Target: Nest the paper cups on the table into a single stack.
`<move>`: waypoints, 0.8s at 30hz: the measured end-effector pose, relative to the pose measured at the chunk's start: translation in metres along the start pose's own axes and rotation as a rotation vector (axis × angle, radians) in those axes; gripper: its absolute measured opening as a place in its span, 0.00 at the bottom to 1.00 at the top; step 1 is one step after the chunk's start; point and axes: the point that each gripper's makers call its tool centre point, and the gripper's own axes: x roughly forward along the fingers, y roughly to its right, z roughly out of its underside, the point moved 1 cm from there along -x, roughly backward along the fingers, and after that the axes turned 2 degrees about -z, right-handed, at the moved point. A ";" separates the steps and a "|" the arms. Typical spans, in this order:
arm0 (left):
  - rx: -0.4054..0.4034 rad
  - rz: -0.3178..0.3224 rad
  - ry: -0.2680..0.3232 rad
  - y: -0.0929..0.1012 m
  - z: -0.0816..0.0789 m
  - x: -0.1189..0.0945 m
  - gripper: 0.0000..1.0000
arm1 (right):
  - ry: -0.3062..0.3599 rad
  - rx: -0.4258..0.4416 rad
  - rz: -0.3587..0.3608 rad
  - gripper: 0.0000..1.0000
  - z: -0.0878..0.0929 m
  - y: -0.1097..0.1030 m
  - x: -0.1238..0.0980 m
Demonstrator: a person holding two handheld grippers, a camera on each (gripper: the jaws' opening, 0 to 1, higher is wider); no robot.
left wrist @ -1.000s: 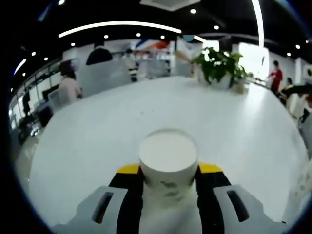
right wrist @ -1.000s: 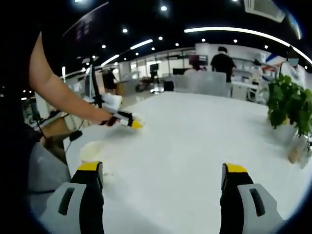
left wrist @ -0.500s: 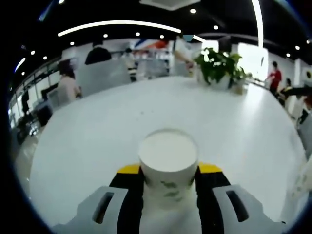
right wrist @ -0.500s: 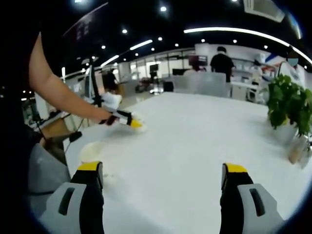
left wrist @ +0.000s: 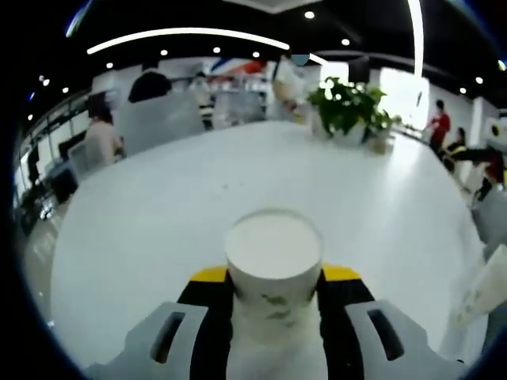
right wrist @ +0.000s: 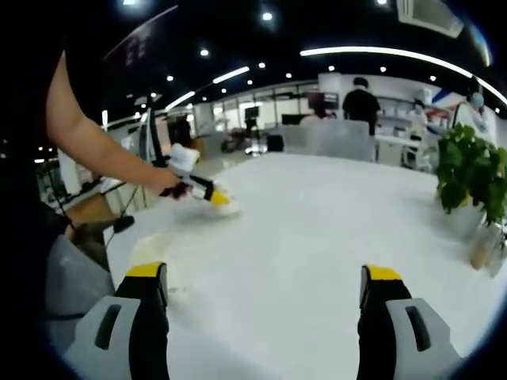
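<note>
Cup [left wrist: 273, 265] base hidden between tool [left wrist: 273, 286] jaws; second cup [left wrist: 482, 286] edge-cropped.

Bright ceiling strips and spotlights, glare washing the white table [right wrist: 317, 229], soft focus, fisheye-bent edges

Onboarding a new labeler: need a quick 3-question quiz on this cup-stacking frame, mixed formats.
1. True or false: the left gripper is shut on a white paper cup.
2. The right gripper's jaws are: A) wide apart, holding nothing B) shut on a cup C) shut on a plant.
3. Fill in: the green potted plant stands on the white ____.

Key: 1 true; 2 A; 3 table.
</note>
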 end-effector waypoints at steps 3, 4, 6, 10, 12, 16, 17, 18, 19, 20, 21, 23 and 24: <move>0.006 0.014 0.004 0.002 -0.007 -0.003 0.39 | -0.005 -0.003 -0.003 1.00 0.001 -0.001 0.000; 0.017 0.011 0.008 0.002 -0.011 -0.005 0.39 | -0.005 -0.003 -0.003 1.00 0.001 -0.001 0.000; 0.022 0.004 0.012 -0.001 -0.016 -0.008 0.39 | -0.008 -0.006 -0.004 1.00 0.001 -0.002 0.000; 0.026 0.006 0.014 -0.003 -0.028 -0.014 0.39 | -0.003 -0.012 -0.006 0.99 -0.001 -0.003 -0.001; 0.038 0.016 0.010 -0.002 -0.032 -0.017 0.39 | -0.002 -0.016 -0.005 0.99 -0.001 -0.003 -0.001; 0.058 0.009 0.025 -0.004 -0.048 -0.025 0.39 | 0.004 -0.020 -0.009 0.99 -0.004 -0.005 -0.002; 0.065 0.006 0.028 -0.004 -0.052 -0.026 0.39 | 0.004 -0.022 -0.009 0.99 -0.004 -0.006 -0.002; 0.069 0.005 0.031 -0.005 -0.054 -0.027 0.39 | 0.004 -0.023 -0.010 0.99 -0.005 -0.006 -0.002; 0.069 0.005 0.034 -0.005 -0.060 -0.030 0.39 | 0.003 -0.025 -0.011 0.99 -0.005 -0.006 -0.003; 0.070 0.004 0.036 -0.006 -0.063 -0.031 0.39 | 0.003 -0.025 -0.011 0.99 -0.005 -0.006 -0.003; 0.073 0.000 0.038 -0.007 -0.067 -0.032 0.39 | 0.005 -0.025 -0.011 0.99 -0.005 -0.006 -0.004; 0.087 -0.009 0.036 -0.009 -0.075 -0.036 0.39 | 0.007 -0.024 -0.010 0.98 -0.004 -0.005 -0.004; 0.087 -0.012 0.031 -0.010 -0.078 -0.037 0.39 | 0.008 -0.025 -0.009 0.98 -0.004 -0.005 -0.005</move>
